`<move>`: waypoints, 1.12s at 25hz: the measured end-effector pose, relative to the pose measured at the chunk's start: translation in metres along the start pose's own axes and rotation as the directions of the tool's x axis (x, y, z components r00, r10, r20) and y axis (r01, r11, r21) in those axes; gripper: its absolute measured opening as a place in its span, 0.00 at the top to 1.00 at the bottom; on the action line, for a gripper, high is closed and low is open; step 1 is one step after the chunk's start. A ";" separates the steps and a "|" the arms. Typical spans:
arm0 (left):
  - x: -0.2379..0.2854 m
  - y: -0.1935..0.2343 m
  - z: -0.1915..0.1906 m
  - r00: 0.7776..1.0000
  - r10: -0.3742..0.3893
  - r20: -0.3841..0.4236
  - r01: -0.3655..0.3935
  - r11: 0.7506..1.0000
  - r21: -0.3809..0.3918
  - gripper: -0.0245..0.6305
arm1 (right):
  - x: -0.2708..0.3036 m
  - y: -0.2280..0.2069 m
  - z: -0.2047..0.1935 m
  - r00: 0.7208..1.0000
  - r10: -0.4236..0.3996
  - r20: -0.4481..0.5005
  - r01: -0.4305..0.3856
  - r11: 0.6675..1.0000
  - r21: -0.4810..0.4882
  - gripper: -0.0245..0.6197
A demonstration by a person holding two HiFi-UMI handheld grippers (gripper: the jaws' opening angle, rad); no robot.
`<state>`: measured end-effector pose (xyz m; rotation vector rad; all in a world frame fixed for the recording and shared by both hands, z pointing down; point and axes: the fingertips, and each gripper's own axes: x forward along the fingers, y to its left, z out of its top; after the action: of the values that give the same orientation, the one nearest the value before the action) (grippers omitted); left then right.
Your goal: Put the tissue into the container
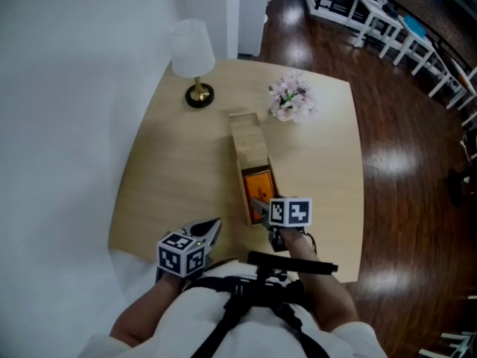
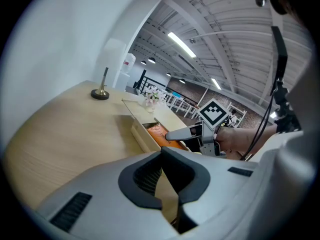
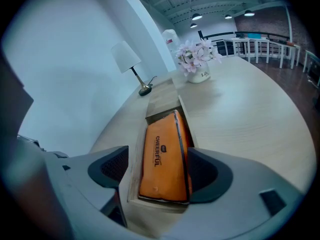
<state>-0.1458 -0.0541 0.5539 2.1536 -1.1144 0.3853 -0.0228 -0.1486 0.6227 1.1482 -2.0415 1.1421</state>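
The orange tissue pack (image 1: 258, 185) lies a little tilted in the open near end of a long wooden container (image 1: 250, 149) in the middle of the table. Its sliding lid (image 3: 162, 100) covers the far part. My right gripper (image 1: 259, 204) is low over that open end, jaws wide either side of the tissue pack (image 3: 162, 159). The left pad stays outside the box wall, clear of the pack. My left gripper (image 1: 212, 228) rests near the table's front edge, left of the container (image 2: 145, 134), shut and empty.
A white table lamp (image 1: 192, 51) stands at the far left of the table and a small vase of pink flowers (image 1: 292, 99) at the far right. A white wall runs along the left. The table's right edge (image 1: 361, 177) drops to dark wooden floor.
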 end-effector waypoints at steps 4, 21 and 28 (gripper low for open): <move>0.003 -0.001 0.000 1.000 -0.005 -0.001 0.005 1.000 -0.003 0.96 | -0.001 -0.001 -0.002 1.000 0.022 0.006 -0.022 1.000 0.018 0.39; 0.005 -0.019 0.025 0.997 -0.055 0.056 0.057 0.997 -0.042 0.96 | -0.097 -0.024 0.019 0.974 0.055 0.220 -0.065 0.997 0.037 0.39; 0.014 -0.051 0.038 0.992 -0.113 0.058 0.112 0.994 0.013 0.96 | -0.143 -0.044 0.013 0.956 0.061 0.287 -0.083 0.994 0.066 0.39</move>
<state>-0.0974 -0.0676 0.5120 2.2378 -1.0189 0.2787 0.0861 -0.1123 0.5264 1.3533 -2.2886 1.1555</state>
